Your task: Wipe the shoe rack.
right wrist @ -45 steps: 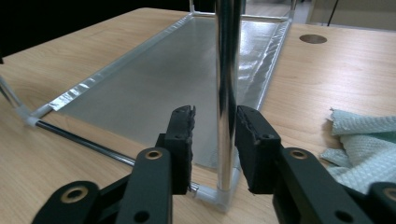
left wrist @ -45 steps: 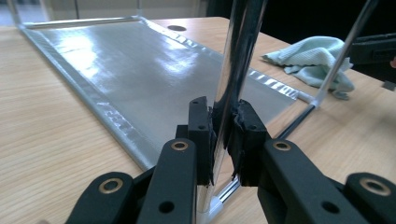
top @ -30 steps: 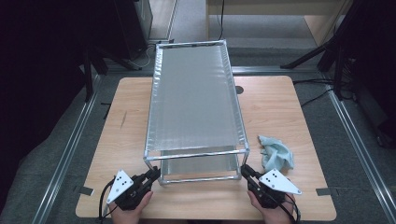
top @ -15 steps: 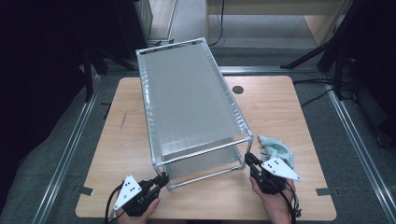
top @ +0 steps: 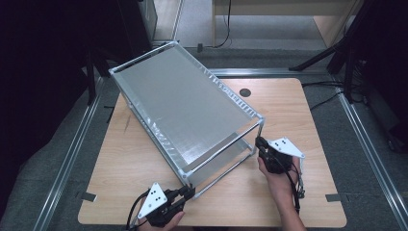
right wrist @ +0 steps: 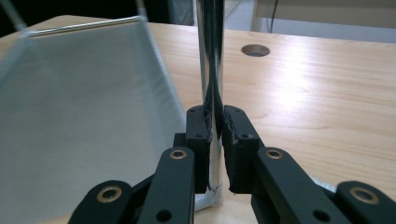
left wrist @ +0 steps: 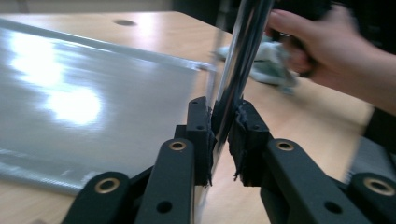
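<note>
A two-tier metal rack (top: 183, 106) with a silvery mesh top stands slantwise on the wooden table (top: 298, 110), its far end toward the left. My left gripper (top: 190, 191) is shut on the rack's near-left leg (left wrist: 243, 56). In the left gripper view that chrome leg stands between the pads of my left gripper (left wrist: 223, 135), whose jaws have just been opening a little. My right gripper (top: 260, 143) is shut on the near-right leg (right wrist: 210, 56). The right gripper view has my right gripper (right wrist: 214, 140) with both pads pressed on the leg just above the lower shelf.
A crumpled pale green cloth (left wrist: 268, 63) lies on the table under the person's right hand. A round cable hole (top: 245, 92) sits in the tabletop behind the rack. Metal rails run along both sides of the table, with dark stands beyond.
The rack has swung counter-clockwise: its far end went left, its near end right. Both hands moved with it, the right one farther up the table.
</note>
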Tool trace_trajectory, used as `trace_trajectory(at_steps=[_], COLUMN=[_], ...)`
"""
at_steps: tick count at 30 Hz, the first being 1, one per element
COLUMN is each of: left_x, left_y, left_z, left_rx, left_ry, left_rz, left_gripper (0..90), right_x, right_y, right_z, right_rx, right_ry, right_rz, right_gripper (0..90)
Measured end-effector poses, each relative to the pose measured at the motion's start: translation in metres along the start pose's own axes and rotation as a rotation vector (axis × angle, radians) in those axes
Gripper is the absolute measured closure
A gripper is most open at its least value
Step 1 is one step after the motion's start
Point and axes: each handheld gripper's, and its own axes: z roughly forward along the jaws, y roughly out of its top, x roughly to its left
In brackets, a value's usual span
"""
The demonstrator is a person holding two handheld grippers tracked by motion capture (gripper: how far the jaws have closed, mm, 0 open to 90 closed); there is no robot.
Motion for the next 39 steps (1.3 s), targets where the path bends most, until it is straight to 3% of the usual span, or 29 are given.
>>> trace_trajectory(at_steps=[4,7,12,16,20,24,27,31,35,37,39], left_x=[-0.004,-0.001,0.015,0.027,0.037,0.046,0.051,0.058,0.063,0.064,0.064], left_y=[-0.001,-0.001,-0.005,-0.006,-0.005,-0.005,-0.005,-0.006,-0.007,-0.007,-0.007], left_z=[-0.005,-0.011,-0.021,-0.029,-0.033,-0.037,-0.040,-0.044,-0.046,-0.046,-0.045], left_rx=[-0.007,-0.020,-0.029,-0.043,-0.056,-0.060,-0.065,-0.063,-0.061,-0.063,-0.063], left_ry=[-0.018,-0.003,0.043,0.085,0.120,0.153,0.180,0.209,0.232,0.236,0.246], left_rz=[0.035,0.027,-0.004,-0.020,-0.033,-0.042,-0.050,-0.059,-0.074,-0.076,-0.080], left_gripper=[63.3,58.3,57.1,56.1,54.6,53.4,52.3,51.0,49.3,48.8,48.6], right_x=[-0.011,-0.024,-0.039,-0.036,-0.014,0.019,0.046,0.072,0.102,0.119,0.131], right_y=[0.008,0.016,0.032,0.035,0.025,0.009,-0.006,-0.017,-0.021,-0.023,-0.024], right_z=[0.012,0.023,0.032,0.014,-0.016,-0.043,-0.059,-0.069,-0.071,-0.070,-0.066], right_rx=[0.004,0.010,0.002,-0.013,-0.031,-0.041,-0.047,-0.061,-0.056,-0.049,-0.041], right_ry=[-0.044,-0.064,-0.080,-0.106,-0.066,0.026,0.114,0.225,0.320,0.353,0.348], right_rz=[0.028,0.041,0.052,0.053,0.036,0.007,0.021,0.049,0.007,-0.014,-0.034], right_gripper=[81.3,80.2,59.8,46.7,41.4,36.6,31.4,26.0,22.9,22.8,26.0])
